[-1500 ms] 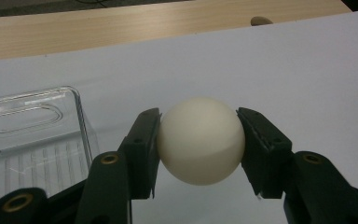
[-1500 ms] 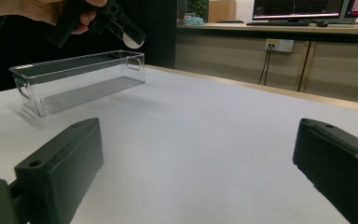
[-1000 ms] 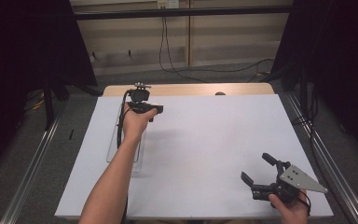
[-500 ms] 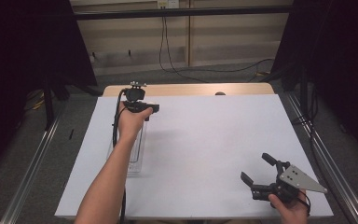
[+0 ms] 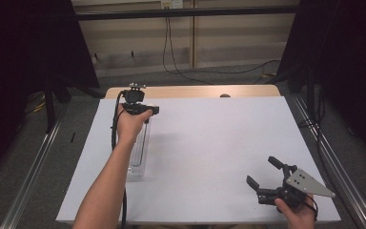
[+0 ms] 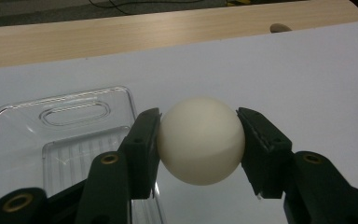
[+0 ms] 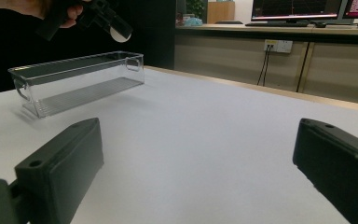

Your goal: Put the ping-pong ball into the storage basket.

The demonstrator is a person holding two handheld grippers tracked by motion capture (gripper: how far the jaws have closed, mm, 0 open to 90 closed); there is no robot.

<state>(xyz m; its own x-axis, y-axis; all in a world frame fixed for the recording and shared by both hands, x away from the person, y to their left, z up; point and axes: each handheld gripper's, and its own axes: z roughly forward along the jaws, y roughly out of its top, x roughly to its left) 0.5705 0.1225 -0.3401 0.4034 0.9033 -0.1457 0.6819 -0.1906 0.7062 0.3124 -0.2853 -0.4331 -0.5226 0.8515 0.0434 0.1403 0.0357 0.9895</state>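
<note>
One cream ball (image 6: 200, 140) sits clamped between the jaws of the left gripper (image 5: 140, 109), held in the air just beside the far end of the single clear plastic bin (image 6: 51, 140). The right gripper (image 5: 267, 183) rests near the table's (image 5: 209, 143) near right corner, its jaws spread wide with nothing between them.

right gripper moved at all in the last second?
No. In the high view the right gripper sits at the same spot near the table's near right corner as before, jaws open and empty.
</note>
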